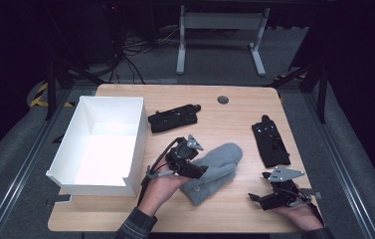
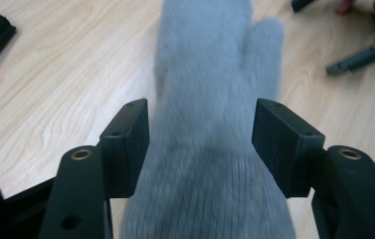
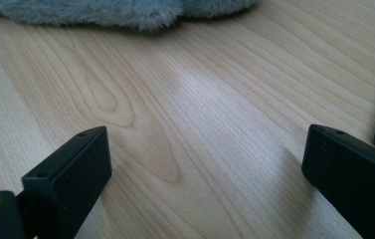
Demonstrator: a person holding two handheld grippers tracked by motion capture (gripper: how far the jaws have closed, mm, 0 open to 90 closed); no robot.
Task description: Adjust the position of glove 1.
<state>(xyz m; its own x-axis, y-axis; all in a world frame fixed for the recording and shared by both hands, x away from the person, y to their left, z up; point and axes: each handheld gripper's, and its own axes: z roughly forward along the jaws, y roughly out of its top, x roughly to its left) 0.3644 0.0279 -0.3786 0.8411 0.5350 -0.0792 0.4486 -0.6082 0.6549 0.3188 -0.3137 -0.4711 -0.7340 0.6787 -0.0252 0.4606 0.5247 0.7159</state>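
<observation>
Knitted cuff of the grey mitten lies between the left gripper fingers, which stand apart on either side without pressing it. Soft, light and limp, the mitten will likely sag and fold when lifted, so the ribbed cuff looks the firmest place to pinch. It is fleecy, thumb out to one side, flat on the wooden table near the white box. Well off, the right gripper rests with fingers wide open over bare wood, beside two black holders.
</observation>
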